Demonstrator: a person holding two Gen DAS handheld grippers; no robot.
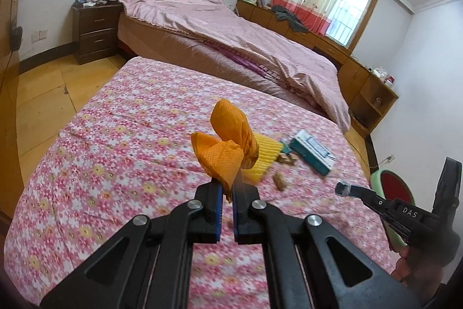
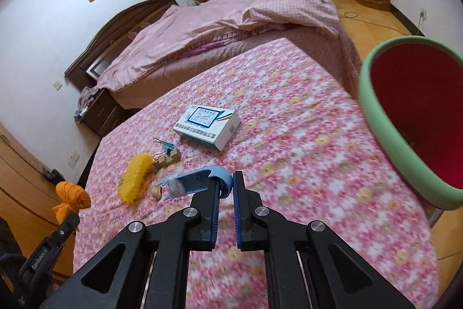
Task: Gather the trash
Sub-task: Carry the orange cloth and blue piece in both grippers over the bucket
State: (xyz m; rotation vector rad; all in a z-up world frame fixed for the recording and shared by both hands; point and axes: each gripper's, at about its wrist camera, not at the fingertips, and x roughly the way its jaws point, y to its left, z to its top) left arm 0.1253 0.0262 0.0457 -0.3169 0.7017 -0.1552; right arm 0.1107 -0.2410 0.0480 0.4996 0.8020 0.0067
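My left gripper (image 1: 227,187) is shut on a crumpled orange wrapper (image 1: 228,141), held up above the flowered table cover; the same orange wrapper (image 2: 72,197) shows at the far left of the right wrist view. My right gripper (image 2: 227,187) is shut on a light blue plastic piece (image 2: 199,183) with a clear end, lifted off the cover. That light blue piece (image 1: 345,188) also appears at the right of the left wrist view. A red bin with a green rim (image 2: 385,135) stands at the table's right side.
On the flowered cover (image 2: 289,164) lie a yellow ribbed piece (image 2: 134,178), small wooden blocks (image 2: 167,158) with a binder clip, a nutshell-like scrap (image 2: 156,191) and a white and teal box (image 2: 207,128). A bed with a pink quilt (image 1: 231,28) stands behind.
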